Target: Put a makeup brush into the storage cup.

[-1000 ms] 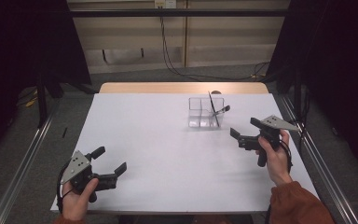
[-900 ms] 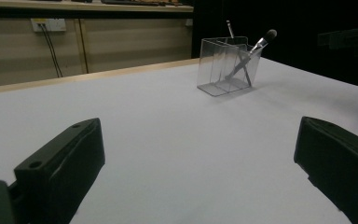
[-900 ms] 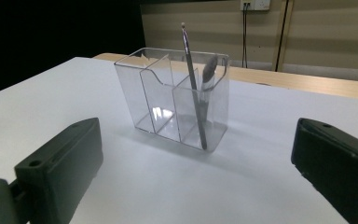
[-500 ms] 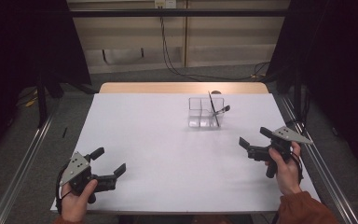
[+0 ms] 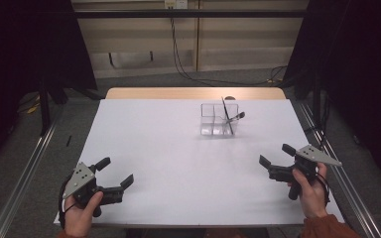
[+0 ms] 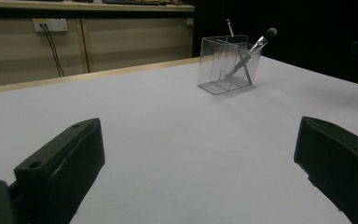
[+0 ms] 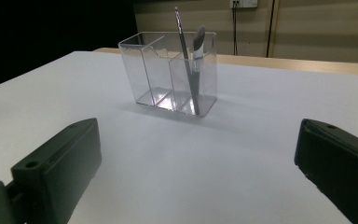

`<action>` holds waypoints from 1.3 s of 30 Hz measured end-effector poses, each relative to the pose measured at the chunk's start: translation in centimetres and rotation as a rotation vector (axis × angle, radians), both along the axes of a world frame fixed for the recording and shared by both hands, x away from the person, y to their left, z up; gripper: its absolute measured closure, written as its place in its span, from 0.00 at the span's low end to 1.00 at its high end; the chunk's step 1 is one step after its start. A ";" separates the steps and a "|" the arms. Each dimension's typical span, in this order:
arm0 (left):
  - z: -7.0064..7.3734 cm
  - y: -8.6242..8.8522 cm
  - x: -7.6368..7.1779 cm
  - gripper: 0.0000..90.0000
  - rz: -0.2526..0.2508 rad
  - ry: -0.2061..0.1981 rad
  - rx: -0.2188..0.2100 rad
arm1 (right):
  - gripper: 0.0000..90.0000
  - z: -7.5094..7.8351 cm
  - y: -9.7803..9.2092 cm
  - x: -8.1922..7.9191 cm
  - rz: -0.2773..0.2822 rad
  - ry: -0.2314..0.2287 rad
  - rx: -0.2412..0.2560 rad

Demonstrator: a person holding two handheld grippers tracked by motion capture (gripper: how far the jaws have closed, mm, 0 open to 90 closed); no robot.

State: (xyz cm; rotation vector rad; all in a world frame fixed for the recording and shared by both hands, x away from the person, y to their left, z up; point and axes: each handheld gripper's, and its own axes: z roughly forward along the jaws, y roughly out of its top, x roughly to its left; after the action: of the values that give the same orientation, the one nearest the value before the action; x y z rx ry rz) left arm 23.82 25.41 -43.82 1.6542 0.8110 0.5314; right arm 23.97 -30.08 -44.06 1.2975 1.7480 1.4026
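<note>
A clear plastic organiser (image 5: 219, 119) with several compartments stands on the white table (image 5: 178, 148), right of centre toward the back. A make-up brush (image 7: 196, 51) and a thin dark stick (image 7: 184, 51) lean in its right-hand compartment; both also show in the left gripper view, the brush (image 6: 256, 46) tilted right. My left gripper (image 5: 115, 172) rests open at the near left corner, nothing between its jaws. My right gripper (image 5: 276, 154) is open at the near right, well short of the organiser (image 7: 170, 72), and holds nothing.
A wooden strip (image 5: 193, 93) edges the table's far side. Metal rails (image 5: 25, 168) run along both sides on the floor. Cables (image 5: 178, 54) hang against the back wall. Bare white surface lies between both grippers and the organiser (image 6: 226, 63).
My right gripper has drawn back from beside the organiser toward the near right edge of the table. The left gripper has stayed put.
</note>
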 end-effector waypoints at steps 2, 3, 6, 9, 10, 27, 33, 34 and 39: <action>0.0 0.0 0.0 0.02 0.002 0.000 0.003 | 0.00 -0.1 -0.1 -0.4 0.000 0.004 0.003; 0.0 0.1 -0.1 0.02 0.004 0.001 0.002 | 0.00 -0.1 -0.2 -0.5 0.000 0.002 0.002; 0.0 0.1 -0.1 0.02 0.008 0.004 0.003 | 0.00 -0.1 -0.4 -0.8 0.000 0.002 -0.005; 0.0 0.1 -0.2 0.02 0.009 0.002 0.003 | 0.00 -0.2 -0.5 -1.2 -0.007 0.004 -0.007; 0.0 0.2 -0.2 0.02 0.012 0.004 0.002 | 0.00 -0.2 -0.6 -1.3 -0.006 0.006 -0.006; -0.1 0.1 -0.3 0.02 0.009 0.007 0.005 | 0.00 -0.6 -1.3 -3.1 -0.022 -0.005 -0.002; 0.0 0.2 -0.4 0.02 0.010 0.007 0.006 | 0.00 -0.8 -1.5 -3.6 -0.013 -0.011 -0.014; 0.0 0.2 -0.4 0.02 0.007 0.005 0.008 | 0.00 -0.9 -1.5 -3.6 -0.007 -0.008 -0.015; 0.0 0.2 -0.4 0.02 0.004 0.003 0.009 | 0.00 -1.0 -1.6 -3.6 -0.013 -0.008 -0.004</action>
State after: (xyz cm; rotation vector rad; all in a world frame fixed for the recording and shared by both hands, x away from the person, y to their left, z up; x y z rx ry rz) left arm 23.45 25.60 -43.81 1.6627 0.8157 0.5360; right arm 20.39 -31.65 -45.10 1.2980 1.7332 1.3941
